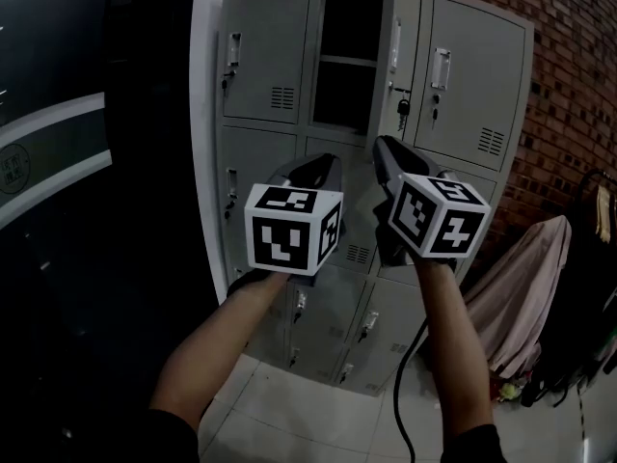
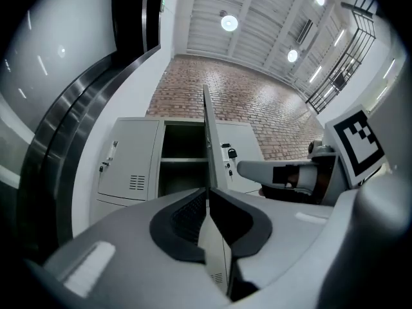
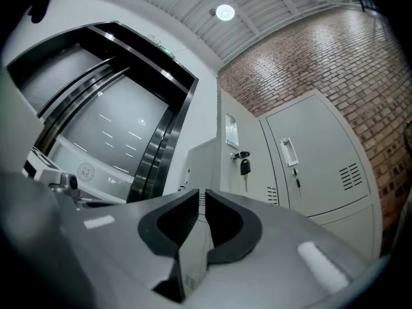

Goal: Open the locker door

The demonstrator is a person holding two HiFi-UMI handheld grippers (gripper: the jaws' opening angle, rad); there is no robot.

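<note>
The grey locker bank (image 1: 270,56) stands ahead. Its top middle compartment (image 1: 347,56) is open, dark and shelved. That compartment's door (image 1: 398,37) is swung out towards me, with a key (image 1: 403,107) hanging in its lock. In the left gripper view the door (image 2: 207,127) is edge-on. In the right gripper view its face (image 3: 232,153) and key (image 3: 244,166) show. My left gripper (image 1: 323,162) and right gripper (image 1: 381,145) hover side by side short of the lockers, below the open compartment. On each, the jaws stand almost together with nothing between them, and neither touches the door.
A brick wall (image 1: 569,56) rises at the right. A rack with a pinkish cloth (image 1: 521,287) and dark garments stands beside the lockers. A dark glass wall (image 1: 77,162) fills the left. A black cable (image 1: 400,394) hangs from my right arm over the tiled floor.
</note>
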